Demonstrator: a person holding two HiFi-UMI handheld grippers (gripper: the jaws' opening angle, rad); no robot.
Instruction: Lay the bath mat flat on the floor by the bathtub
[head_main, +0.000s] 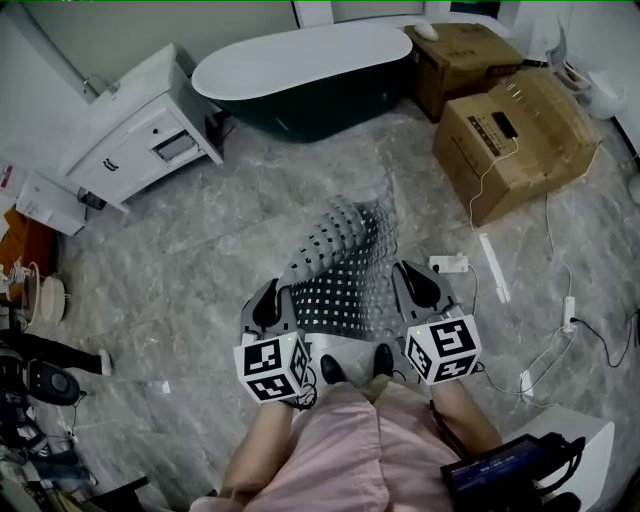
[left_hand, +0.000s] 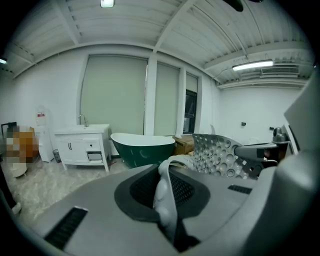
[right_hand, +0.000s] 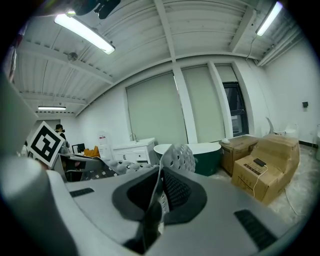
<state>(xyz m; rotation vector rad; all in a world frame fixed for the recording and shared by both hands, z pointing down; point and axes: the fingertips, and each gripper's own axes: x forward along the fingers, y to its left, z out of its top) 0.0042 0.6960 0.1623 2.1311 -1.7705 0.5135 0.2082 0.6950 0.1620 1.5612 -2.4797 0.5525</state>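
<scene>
The perforated bath mat (head_main: 345, 270) is held up mid-frame, one edge pinched tight in each clamped gripper: left gripper (head_main: 268, 303), right gripper (head_main: 420, 285). The bathtub (head_main: 300, 70) sits well apart, top centre. Best, I'd say: carry it closer, hold it taut and level, lower evenly so nothing folds.

You have two claws in hand, the left claw (head_main: 268, 303) and the right claw (head_main: 420, 287). Each carries one black-and-white marker cube, so two cubes in all. You can count one grey perforated rubber bath mat (head_main: 345, 260). Far off there is one dark green bathtub with a white inside (head_main: 300, 70), and one white vanity cabinet (head_main: 140, 130) at the far left. At the far right are two brown cardboard boxes, the farther box (head_main: 465, 55) and the nearer box (head_main: 520, 135). One white power strip (head_main: 449, 264) is at the right.
</scene>
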